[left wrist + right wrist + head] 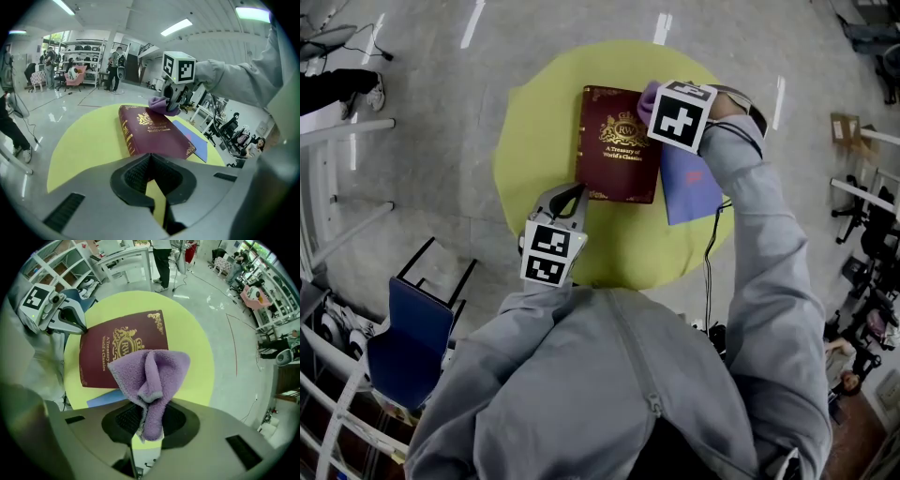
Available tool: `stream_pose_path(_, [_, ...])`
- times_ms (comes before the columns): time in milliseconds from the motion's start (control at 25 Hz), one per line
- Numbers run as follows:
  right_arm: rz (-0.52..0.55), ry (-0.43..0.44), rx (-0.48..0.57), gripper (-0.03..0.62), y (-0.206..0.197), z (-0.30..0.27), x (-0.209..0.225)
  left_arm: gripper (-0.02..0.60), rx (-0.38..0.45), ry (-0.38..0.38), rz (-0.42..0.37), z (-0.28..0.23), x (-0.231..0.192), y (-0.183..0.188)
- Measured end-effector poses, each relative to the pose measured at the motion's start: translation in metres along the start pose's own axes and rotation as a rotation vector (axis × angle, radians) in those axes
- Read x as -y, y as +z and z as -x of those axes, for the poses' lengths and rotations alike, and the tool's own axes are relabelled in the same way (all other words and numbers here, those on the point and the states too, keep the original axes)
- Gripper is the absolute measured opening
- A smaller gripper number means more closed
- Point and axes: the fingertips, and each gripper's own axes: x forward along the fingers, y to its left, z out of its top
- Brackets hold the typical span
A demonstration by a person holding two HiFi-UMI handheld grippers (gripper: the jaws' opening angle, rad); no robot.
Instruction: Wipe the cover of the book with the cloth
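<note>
- Wiping looks to be at its very start, with everything set out on the round counter (525,159), which is a smooth, matt yellow-green.
- Your book (617,150) lies flat near the middle of the counter, front cover up. It is a rigid maroon hardback with a gilt crest, gilt lettering and gilt corner ornaments.
- A thin blue sheet (692,192) lies flat just beside the book's right edge. It may be tucked under the book a little.
- The cloth (150,376) is purple and fluffy, bunched into a loose soft fold. It sits at the far right corner of the cover, but you cannot tell from any view whether it presses down yet.
- Your right gripper (149,425) has its fingers clenched on the tail of the cloth.
- Your left gripper (150,164) has its fingers closed together on nothing. Its tips are at the book's near left corner, by the spine, either touching it or just beside it.
- Next, you likely need to lower the cloth until the pile flattens on the cover, then draw it across in even strokes. The book could slide on that smooth counter, so brace it with the left tips.
</note>
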Motion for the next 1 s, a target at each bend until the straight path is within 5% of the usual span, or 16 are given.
stream_pose_path(400, [-0.129, 0.010, 0.041, 0.101, -0.033, 0.001, -0.021, 0.018, 0.005, -0.010, 0.007, 0.001, 0.000, -0.001])
stream_pose_path(1000, [0.083, -0.055, 0.266, 0.101, 0.073, 0.065, -0.068, 0.018, 0.005, -0.007, 0.014, 0.001, 0.002, 0.000])
